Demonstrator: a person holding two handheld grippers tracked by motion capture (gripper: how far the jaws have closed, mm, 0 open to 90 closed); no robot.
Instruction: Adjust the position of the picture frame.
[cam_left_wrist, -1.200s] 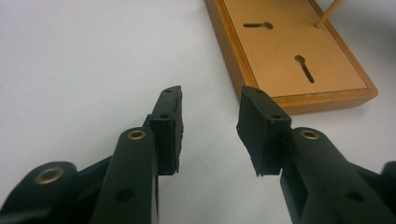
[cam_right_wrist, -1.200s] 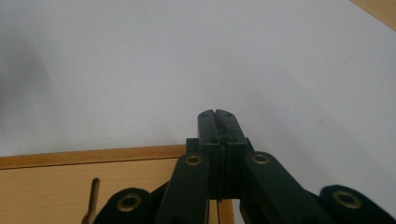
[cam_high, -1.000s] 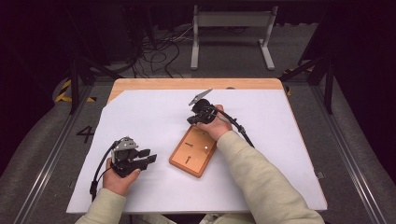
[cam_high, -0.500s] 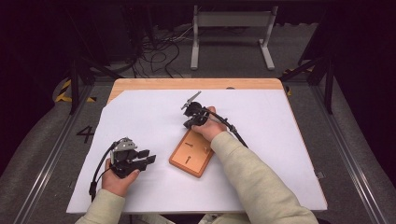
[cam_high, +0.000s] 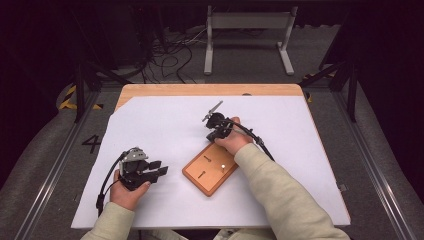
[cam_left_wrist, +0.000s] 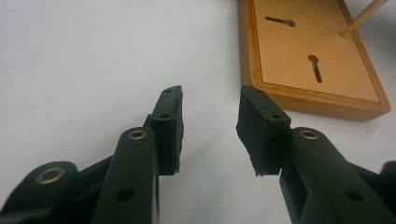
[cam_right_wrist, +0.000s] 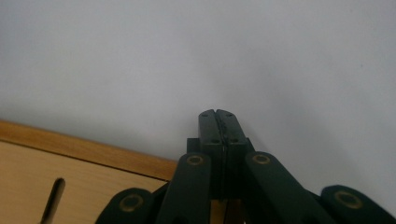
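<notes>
peg's lower end (cam_right_wrist: 223, 205) behind right gripper (cam_right_wrist: 218, 116)

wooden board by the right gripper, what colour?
Orange-tan wood with dark keyhole slots; the wooden board shows best in the left gripper view.

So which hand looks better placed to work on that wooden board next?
Probably the right. The right gripper, jaws shut, sits at the wooden board's far end beside its peg. The left gripper, open, rests apart on the white sheet.
</notes>
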